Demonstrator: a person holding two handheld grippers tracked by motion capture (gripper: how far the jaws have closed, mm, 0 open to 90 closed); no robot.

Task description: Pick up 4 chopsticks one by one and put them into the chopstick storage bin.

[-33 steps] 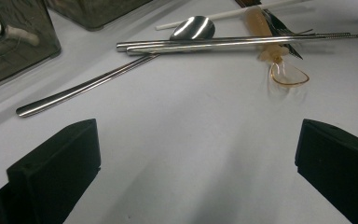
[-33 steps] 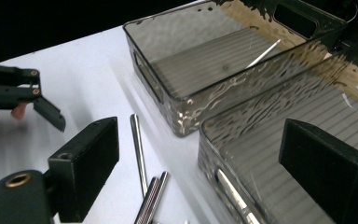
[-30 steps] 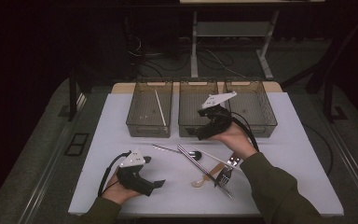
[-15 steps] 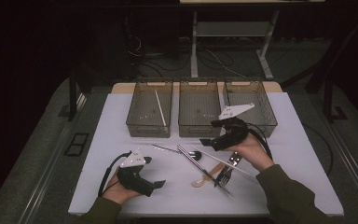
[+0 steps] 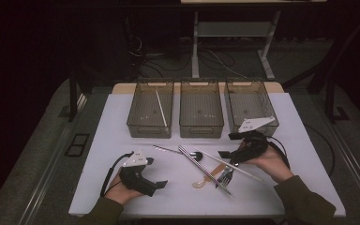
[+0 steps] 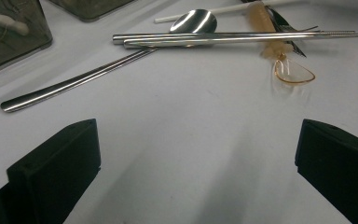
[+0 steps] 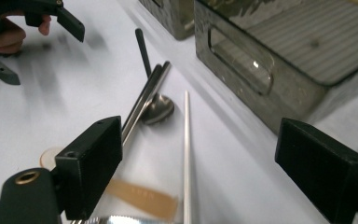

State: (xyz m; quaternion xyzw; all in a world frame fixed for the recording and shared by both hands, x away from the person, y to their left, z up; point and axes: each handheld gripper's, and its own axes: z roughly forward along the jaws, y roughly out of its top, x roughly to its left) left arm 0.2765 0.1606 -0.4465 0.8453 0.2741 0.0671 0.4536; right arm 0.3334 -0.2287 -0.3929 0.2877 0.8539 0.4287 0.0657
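A loose pile of cutlery lies mid-table: a pair of metal chopsticks [image 5: 201, 164], a metal spoon [image 6: 193, 21], a fork [image 5: 225, 176], an amber plastic spoon [image 5: 201, 182] and a thin white stick [image 5: 229, 165]. My right gripper [image 5: 226, 145] hovers at the pile's right end, open and empty. In the right gripper view its jaws [image 7: 200, 163] straddle the white stick [image 7: 186, 149], beside the spoon bowl [image 7: 161, 109]. My left gripper [image 5: 155, 172] rests open on the table left of the pile. Between its jaws [image 6: 196, 154] there is only bare table. The amber spoon [image 6: 291, 70] lies ahead of it.
Three clear bins stand in a row at the back: left bin [image 5: 143, 119], middle bin [image 5: 201, 126], right bin [image 5: 234, 105]. A white stick [image 5: 161, 108] lies in the left bin. The right bin's front wall [image 7: 242, 65] is close to my right gripper.
My right gripper has come back from the front of the middle bin, moving right and down to the right end of the cutlery pile. The left gripper has stayed put.
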